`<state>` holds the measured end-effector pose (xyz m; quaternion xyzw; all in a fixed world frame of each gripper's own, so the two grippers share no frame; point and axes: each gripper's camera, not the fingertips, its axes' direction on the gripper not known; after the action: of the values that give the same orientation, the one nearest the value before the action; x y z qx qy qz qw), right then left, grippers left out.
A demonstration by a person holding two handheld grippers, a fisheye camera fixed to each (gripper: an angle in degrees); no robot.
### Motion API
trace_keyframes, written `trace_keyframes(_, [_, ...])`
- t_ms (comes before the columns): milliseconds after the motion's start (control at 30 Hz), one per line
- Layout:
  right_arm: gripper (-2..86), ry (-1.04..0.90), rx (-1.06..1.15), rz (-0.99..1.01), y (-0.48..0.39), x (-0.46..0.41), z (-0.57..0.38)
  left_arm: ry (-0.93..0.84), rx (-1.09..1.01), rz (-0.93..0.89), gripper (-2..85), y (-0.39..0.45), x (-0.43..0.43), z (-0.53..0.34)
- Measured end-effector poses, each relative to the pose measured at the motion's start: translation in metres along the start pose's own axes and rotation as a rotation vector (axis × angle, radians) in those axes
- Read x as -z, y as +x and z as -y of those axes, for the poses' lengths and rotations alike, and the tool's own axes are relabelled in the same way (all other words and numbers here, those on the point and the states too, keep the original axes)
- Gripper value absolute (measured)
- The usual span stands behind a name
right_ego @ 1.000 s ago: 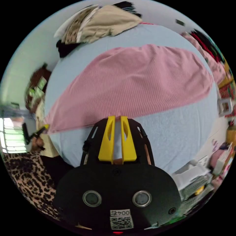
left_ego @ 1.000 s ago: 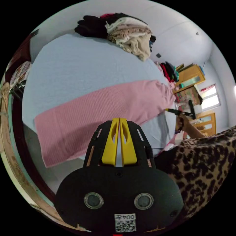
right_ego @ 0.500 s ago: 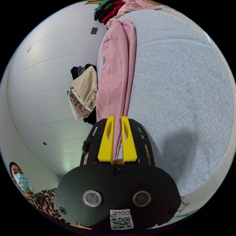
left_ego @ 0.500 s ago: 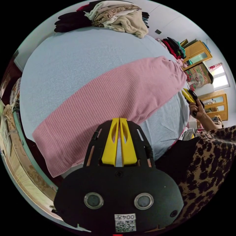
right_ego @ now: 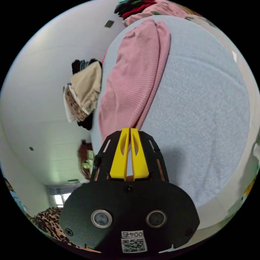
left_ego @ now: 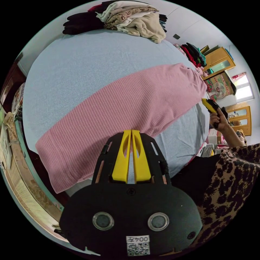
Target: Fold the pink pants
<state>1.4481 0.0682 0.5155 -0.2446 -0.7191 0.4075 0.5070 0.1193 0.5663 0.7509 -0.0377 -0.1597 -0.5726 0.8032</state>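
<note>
In the left gripper view, the left tongs (left_ego: 131, 132) sit low in the centre of the frame, their yellow jaws pressed together with nothing between them, the tips over the near edge of the pink pants (left_ego: 122, 108). The pants lie flat as a long band across the pale blue bed (left_ego: 81, 62), running from the lower left of the frame to the right. At the right edge, a hand (left_ego: 220, 120) holds the right tongs (left_ego: 208, 105) just off the pants' end; whether they touch the cloth cannot be told. A leopard-print sleeve (left_ego: 233, 176) fills the lower right. At the top of the frame, a pile of folded clothes (left_ego: 127, 16) rests on the far side of the bed, and wooden cabinets (left_ego: 219, 59) stand at the upper right.

In the right gripper view, the right tongs (right_ego: 129, 130) sit in the lower centre, jaws closed almost fully, with the pants' (right_ego: 135, 78) near end at their tips; whether cloth is pinched cannot be told. The pants stretch away toward the top of the frame along the bed (right_ego: 205, 108). The clothes pile (right_ego: 81, 94) shows at the left, against a white wall (right_ego: 40, 94).
</note>
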Motion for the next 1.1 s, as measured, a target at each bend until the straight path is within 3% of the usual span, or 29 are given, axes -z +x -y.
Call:
trace_keyframes(267, [11.2,-0.029,-0.125,0.158,0.027,0.012,-0.012,0.009,-0.002,0.001,0.2,0.018,-0.003,0.04])
trace_keyframes(500, [6.4,-0.058,-0.13,0.198,0.015,-0.017,-0.008,0.009,-0.004,0.014,0.2,0.035,-0.006,0.072])
trace_keyframes(667, [2.0,-0.106,0.029,-0.079,-0.02,-0.029,-0.011,-0.001,-0.015,0.029,0.3,0.051,-0.007,0.1])
trace_keyframes(800, [3.5,-0.146,0.07,-0.169,-0.027,-0.037,-0.016,0.012,-0.012,0.033,0.3,0.061,-0.009,0.115])
trace_keyframes(967, [8.8,-0.136,0.432,-0.461,-0.093,-0.055,-0.028,0.002,-0.014,0.059,0.3,0.08,-0.011,0.142])
trace_keyframes(1100, [11.7,-0.154,0.626,-0.573,-0.132,-0.095,-0.03,-0.006,-0.02,0.075,0.4,0.093,-0.013,0.161])
